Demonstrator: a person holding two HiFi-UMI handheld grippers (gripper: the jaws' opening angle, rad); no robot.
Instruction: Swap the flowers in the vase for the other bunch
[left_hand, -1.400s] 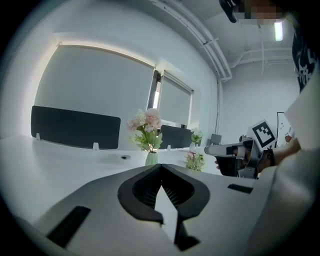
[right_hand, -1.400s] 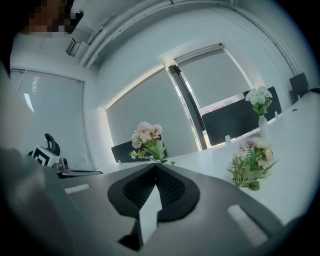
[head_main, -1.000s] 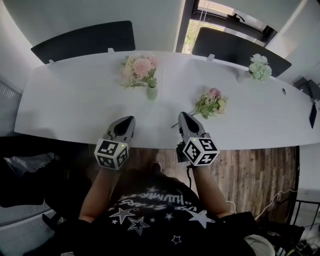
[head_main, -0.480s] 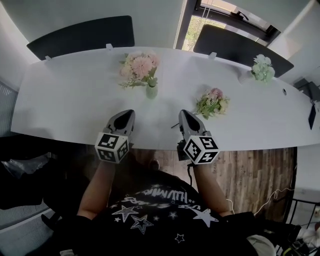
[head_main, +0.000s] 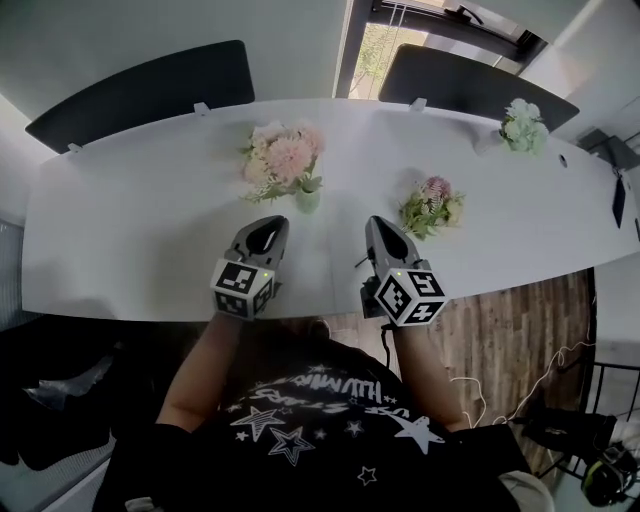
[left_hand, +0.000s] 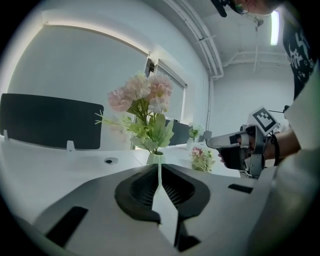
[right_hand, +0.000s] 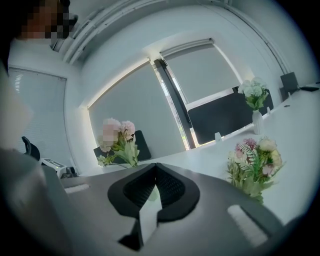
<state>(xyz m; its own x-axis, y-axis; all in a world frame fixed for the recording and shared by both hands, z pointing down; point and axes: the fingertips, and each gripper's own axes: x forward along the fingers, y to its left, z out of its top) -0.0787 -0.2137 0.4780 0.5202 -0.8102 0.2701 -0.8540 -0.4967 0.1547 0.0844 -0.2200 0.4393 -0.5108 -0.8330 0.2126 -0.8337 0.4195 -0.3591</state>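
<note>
A small pale green vase (head_main: 307, 199) stands on the white table (head_main: 130, 230) and holds a bunch of pale pink flowers (head_main: 282, 157). My left gripper (head_main: 272, 226) is shut and empty, just in front of the vase and a little to its left; in the left gripper view the vase (left_hand: 156, 158) rises right behind the closed jaw tips. A second bunch of pink and cream flowers (head_main: 432, 207) lies loose on the table to the right. My right gripper (head_main: 378, 229) is shut and empty, just left of that bunch (right_hand: 253, 167).
A third, white-green bouquet in a small vase (head_main: 519, 127) stands at the far right of the table. Dark divider panels (head_main: 140, 90) run along the table's far edge. The near table edge lies under my forearms, with wooden floor (head_main: 520, 330) at the right.
Both grippers have moved forward over the table. The left one has come closer to the vase, the right one closer to the loose bunch. Both stayed shut.
</note>
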